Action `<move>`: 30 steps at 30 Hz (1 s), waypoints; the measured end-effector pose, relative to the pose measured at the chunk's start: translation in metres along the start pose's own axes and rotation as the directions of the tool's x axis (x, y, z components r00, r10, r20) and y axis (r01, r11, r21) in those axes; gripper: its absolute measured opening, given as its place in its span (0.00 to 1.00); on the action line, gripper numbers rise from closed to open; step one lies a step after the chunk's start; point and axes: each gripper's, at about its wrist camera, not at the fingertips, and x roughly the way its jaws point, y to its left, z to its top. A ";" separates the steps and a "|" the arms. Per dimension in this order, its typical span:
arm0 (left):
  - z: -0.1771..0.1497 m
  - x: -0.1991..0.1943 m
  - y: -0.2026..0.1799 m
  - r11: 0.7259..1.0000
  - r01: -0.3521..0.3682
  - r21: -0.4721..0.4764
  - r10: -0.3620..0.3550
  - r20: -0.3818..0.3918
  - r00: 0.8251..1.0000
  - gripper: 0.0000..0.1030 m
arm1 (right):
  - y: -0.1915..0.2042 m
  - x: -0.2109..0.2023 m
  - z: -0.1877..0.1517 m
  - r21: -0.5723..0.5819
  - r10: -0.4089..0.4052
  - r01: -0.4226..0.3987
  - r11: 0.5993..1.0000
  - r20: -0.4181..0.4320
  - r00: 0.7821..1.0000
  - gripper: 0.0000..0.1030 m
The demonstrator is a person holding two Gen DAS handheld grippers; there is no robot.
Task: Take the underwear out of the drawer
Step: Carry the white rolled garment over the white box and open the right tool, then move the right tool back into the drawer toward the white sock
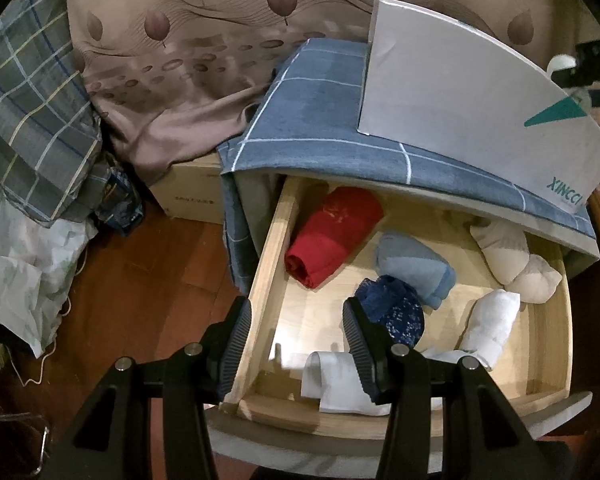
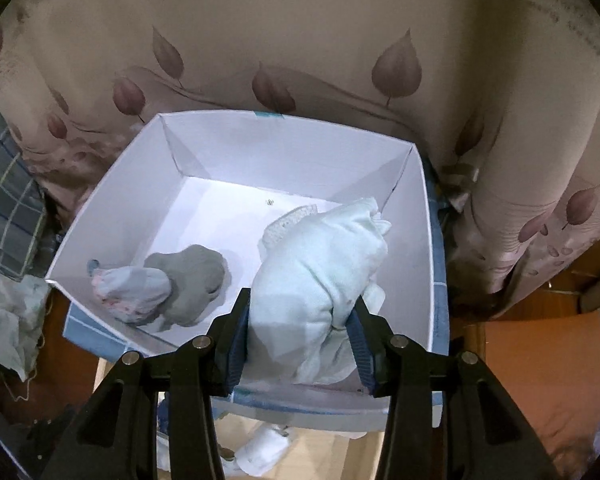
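Leafy curtain point(image 2: 300, 40) behind; right tool point(image 2: 300, 332) clamps white underwear point(image 2: 320, 280) over the box point(image 2: 426, 260), left tool point(image 1: 296, 344) gapes empty above the drawer point(image 1: 268, 248).

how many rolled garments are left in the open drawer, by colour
red roll: 1
light blue roll: 1
dark blue patterned roll: 1
cream rolls: 2
white roll: 1
total: 6, not counting the flat white strip at the front of the drawer
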 end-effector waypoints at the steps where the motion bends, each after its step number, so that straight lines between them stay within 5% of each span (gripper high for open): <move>1: 0.000 0.000 0.000 1.000 -0.003 -0.003 0.003 0.003 1.000 0.47 | -0.001 0.005 0.001 0.002 0.002 -0.002 1.000 -0.009 1.000 0.42; 16: 0.002 0.001 0.001 1.000 0.001 -0.007 -0.001 -0.007 1.000 0.47 | 0.004 0.035 0.001 0.000 -0.008 0.008 1.000 -0.049 0.999 0.47; 22: 0.004 0.002 0.007 0.999 0.007 -0.031 -0.007 -0.017 1.000 0.47 | -0.004 0.004 -0.006 0.027 0.038 -0.038 0.999 -0.007 0.999 0.52; 30: 0.002 0.001 0.007 0.999 0.004 -0.033 -0.005 -0.021 1.000 0.47 | -0.005 -0.044 -0.059 -0.011 0.094 -0.094 0.995 -0.007 0.996 0.56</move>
